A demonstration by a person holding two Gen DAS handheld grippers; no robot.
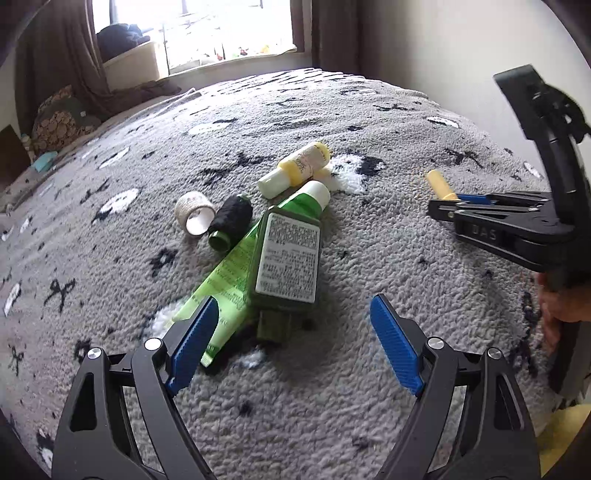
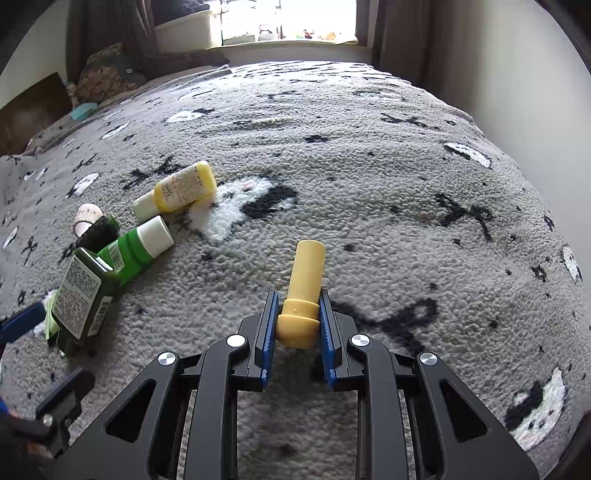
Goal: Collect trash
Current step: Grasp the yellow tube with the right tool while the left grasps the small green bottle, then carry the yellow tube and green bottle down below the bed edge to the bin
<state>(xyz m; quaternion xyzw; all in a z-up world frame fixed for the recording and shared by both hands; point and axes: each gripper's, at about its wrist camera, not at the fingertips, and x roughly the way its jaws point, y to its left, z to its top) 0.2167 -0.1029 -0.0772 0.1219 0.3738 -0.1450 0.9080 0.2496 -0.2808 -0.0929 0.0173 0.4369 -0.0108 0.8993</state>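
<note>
Indoors, grey patterned blanket (image 2: 369, 166); right gripper (image 2: 298, 317) clamps yellow tube (image 2: 304, 280), left gripper (image 1: 291, 332) spread wide, window (image 1: 207, 29) behind.

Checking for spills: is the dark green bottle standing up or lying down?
Lying down. The dark green bottle rests flat on the grey blanket, label facing up, partly over the light green tube.

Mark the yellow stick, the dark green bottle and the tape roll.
yellow stick (image 2: 306, 273): right wrist view, mid-body.
dark green bottle (image 1: 290, 254): left wrist view, white label.
tape roll (image 1: 195, 218): left wrist view, rim.
</note>
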